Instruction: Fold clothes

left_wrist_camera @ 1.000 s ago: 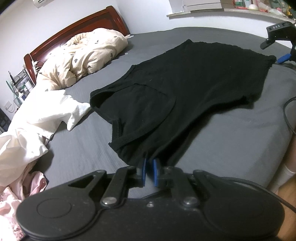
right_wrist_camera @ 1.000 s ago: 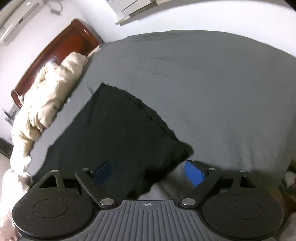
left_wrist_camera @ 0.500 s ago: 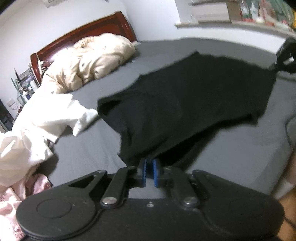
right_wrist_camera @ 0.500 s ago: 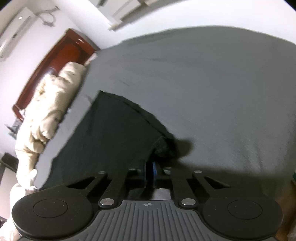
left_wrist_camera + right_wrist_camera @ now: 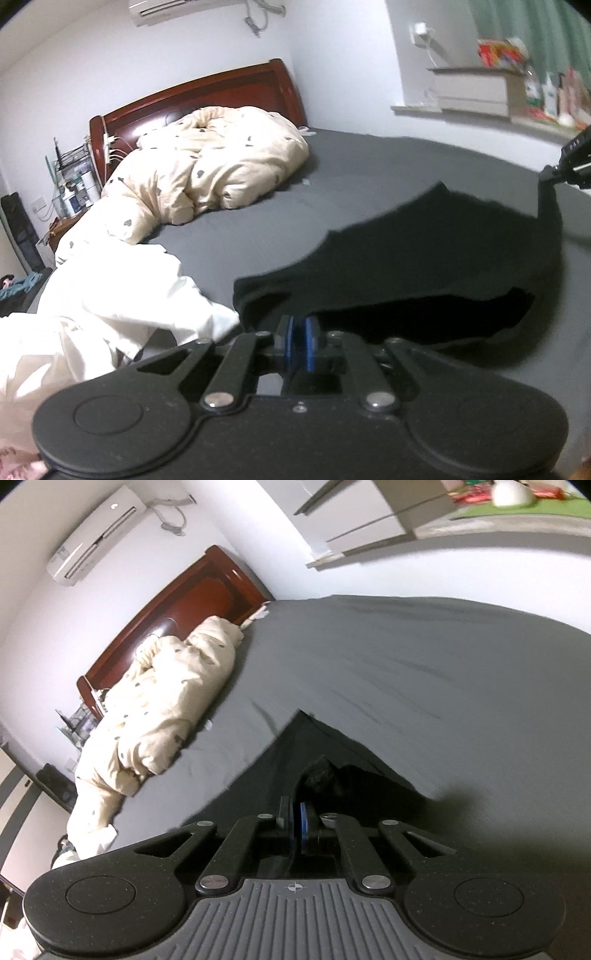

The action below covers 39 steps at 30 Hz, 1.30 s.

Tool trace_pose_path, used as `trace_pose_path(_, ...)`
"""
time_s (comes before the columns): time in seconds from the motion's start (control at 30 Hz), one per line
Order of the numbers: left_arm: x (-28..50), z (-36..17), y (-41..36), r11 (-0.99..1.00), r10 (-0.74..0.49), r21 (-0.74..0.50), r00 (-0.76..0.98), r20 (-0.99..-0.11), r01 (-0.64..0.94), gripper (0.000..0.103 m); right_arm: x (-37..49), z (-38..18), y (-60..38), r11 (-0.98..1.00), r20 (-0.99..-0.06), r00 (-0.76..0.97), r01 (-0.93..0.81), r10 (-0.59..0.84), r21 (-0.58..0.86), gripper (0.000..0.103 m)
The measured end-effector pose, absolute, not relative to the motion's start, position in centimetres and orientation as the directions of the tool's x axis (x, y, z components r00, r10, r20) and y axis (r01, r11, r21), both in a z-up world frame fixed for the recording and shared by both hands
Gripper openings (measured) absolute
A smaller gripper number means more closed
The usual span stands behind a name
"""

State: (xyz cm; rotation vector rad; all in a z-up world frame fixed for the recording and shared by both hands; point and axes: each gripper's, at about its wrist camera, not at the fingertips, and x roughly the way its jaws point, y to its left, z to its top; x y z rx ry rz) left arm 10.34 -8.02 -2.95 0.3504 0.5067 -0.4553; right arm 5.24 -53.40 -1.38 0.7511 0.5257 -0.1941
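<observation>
Left wrist view: the left gripper (image 5: 298, 343) is clamped on the near edge of the black shirt (image 5: 424, 266), which a second ago lay flat on the bed (image 5: 369, 166) and now hangs lifted, sagging between two held points. At 3 o'clock the right gripper (image 5: 550, 175) pinches the far corner.

Right wrist view: the right gripper (image 5: 297, 821), spread wide a second ago, has just closed on the shirt (image 5: 295, 760) edge. Both corners look secured, so folding it over should come next.

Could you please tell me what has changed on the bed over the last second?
The right gripper closed on the black shirt at its corner. Both grippers, the left gripper already clamped on its edge, lifted it off the grey sheet. The beige duvet and white clothes stayed put.
</observation>
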Motion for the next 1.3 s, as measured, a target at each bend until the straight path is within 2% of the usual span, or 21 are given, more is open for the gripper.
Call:
trace_pose_path(0.2,15.4,-2.0,-8.2,0.881,-0.296,0.172,0.798,-0.524,0.44,0.004,12.0,-0.1,-53.3,0.738,-0.523,0.852,0.332,0.033,0.588,0.004)
trace_pose_path(0.37,19.4,-2.9,-8.1,0.903,-0.274,0.13,0.781,-0.561,0.41,0.004,18.2,-1.1,-53.3,0.742,-0.556,0.83,0.345,0.045,0.575,0.004)
trace_pose_path(0.6,19.0,-6.5,-7.1,0.833,-0.415,-0.017,0.604,-0.68,0.554,0.006,21.3,-4.5,-52.9,0.764,-0.602,0.796,0.35,0.062,0.541,0.004)
trace_pose_path(0.73,19.0,-8.3,-7.1,0.793,-0.435,-0.016,0.549,-0.714,0.608,0.007,20.0,-6.1,-53.7,0.743,-0.611,0.788,0.364,0.077,0.562,0.004)
trace_pose_path(0.87,19.2,-9.0,-7.6,0.77,-0.459,-0.044,0.505,-0.731,0.636,0.022,18.6,-6.6,-54.4,0.749,-0.62,0.781,0.369,0.072,0.551,0.004)
trace_pose_path(0.93,19.3,-9.1,-7.7,0.768,-0.457,-0.047,0.495,-0.739,0.639,0.026,18.0,-6.4,-54.6,0.75,-0.622,0.78,0.369,0.072,0.549,0.004)
trace_pose_path(1.0,19.2,-8.9,-7.5,0.764,-0.472,-0.067,0.485,-0.736,0.642,0.036,17.5,-6.3,-54.8,0.751,-0.623,0.779,0.368,0.073,0.548,0.004)
trace_pose_path(1.07,19.1,-9.0,-7.5,0.767,-0.462,-0.064,0.481,-0.745,0.638,0.043,17.3,-6.2,-54.6,0.756,-0.623,0.778,0.363,0.076,0.545,0.004)
trace_pose_path(1.17,19.2,-9.4,-7.7,0.767,-0.431,-0.026,0.485,-0.762,0.641,0.043,16.9,-6.0,-54.5,0.763,-0.623,0.778,0.355,0.079,0.54,0.004)
trace_pose_path(1.3,19.9,-9.9,-7.9,0.764,-0.441,-0.047,0.468,-0.766,0.643,0.043,16.6,-5.9,-54.2,0.768,-0.626,0.775,0.351,0.083,0.536,0.004)
